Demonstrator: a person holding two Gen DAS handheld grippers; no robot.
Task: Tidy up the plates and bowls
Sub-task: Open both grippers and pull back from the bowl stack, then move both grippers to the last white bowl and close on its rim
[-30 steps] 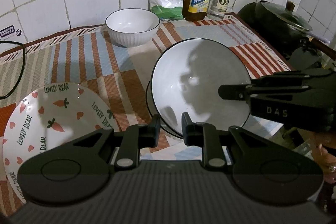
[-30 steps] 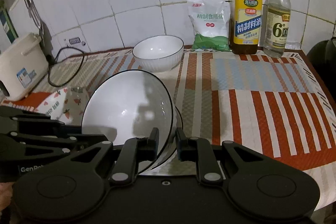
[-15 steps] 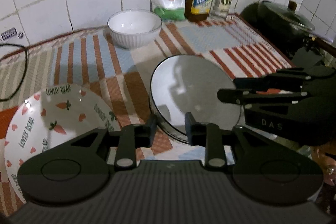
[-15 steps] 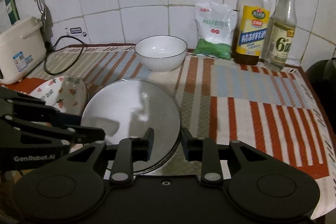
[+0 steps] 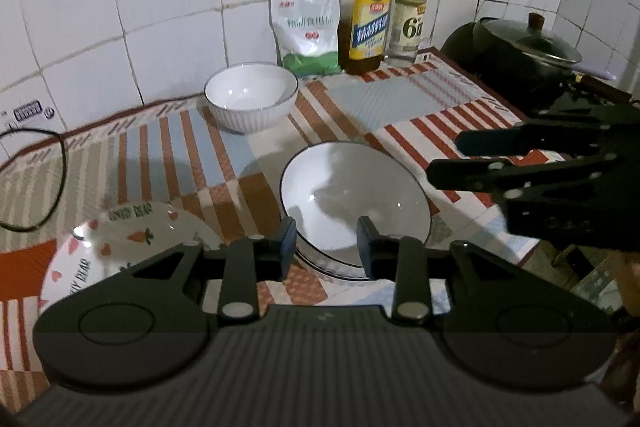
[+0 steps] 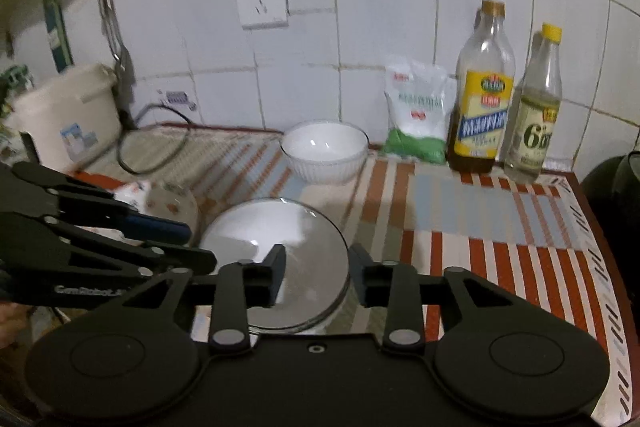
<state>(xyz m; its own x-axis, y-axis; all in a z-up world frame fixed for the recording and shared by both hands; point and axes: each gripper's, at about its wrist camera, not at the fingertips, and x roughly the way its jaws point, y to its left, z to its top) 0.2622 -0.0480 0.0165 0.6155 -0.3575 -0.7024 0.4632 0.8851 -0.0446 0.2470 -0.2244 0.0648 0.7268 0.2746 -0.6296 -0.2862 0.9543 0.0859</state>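
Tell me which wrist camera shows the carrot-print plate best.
The left wrist view: the carrot-print plate lies near, its carrots and lettering readable, though the left gripper hides its near edge. The right wrist view shows a blurred sliver behind the left gripper.

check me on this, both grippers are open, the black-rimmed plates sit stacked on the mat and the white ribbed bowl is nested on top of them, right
Not quite. The white ribbed bowl isn't on the black-rimmed plates; it stands apart on the mat, back near the wall, as the left wrist view shows. The rest holds: left gripper and right gripper are both open.
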